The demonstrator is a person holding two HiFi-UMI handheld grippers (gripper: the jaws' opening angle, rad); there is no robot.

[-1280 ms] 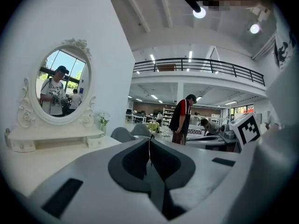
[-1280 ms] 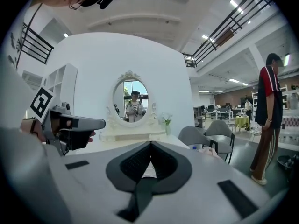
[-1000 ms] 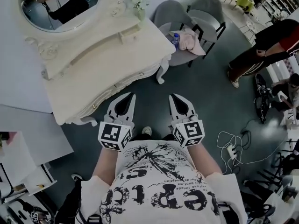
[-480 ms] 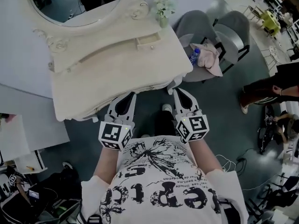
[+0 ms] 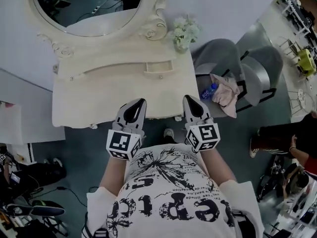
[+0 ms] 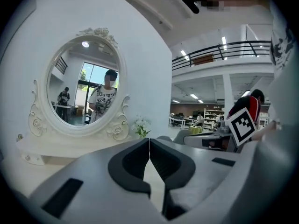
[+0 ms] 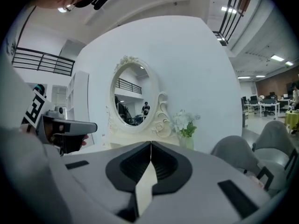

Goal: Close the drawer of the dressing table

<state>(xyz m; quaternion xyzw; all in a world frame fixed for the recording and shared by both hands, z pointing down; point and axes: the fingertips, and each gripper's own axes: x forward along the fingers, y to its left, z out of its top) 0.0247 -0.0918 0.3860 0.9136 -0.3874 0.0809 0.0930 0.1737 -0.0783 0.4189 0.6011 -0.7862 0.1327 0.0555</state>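
Shirt point(image 5: 168, 202) print: big letters, upside down, poss. "repic"; small lines under it illegible.

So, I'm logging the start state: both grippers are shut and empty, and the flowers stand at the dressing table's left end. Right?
Not quite. The head view shows the flowers at the right end of the dressing table, beside the mirror. The left gripper and right gripper are indeed shut and empty.

The head view is dim, greyish and low in contrast, with the pale dressing table point(image 5: 124, 95) its brightest patch. Both gripper views are brighter, lit by ceiling strip lights point(image 6: 223, 42); they bend strongly outward and fade into black corners. Window daylight glares in the mirror point(image 6: 84, 87).
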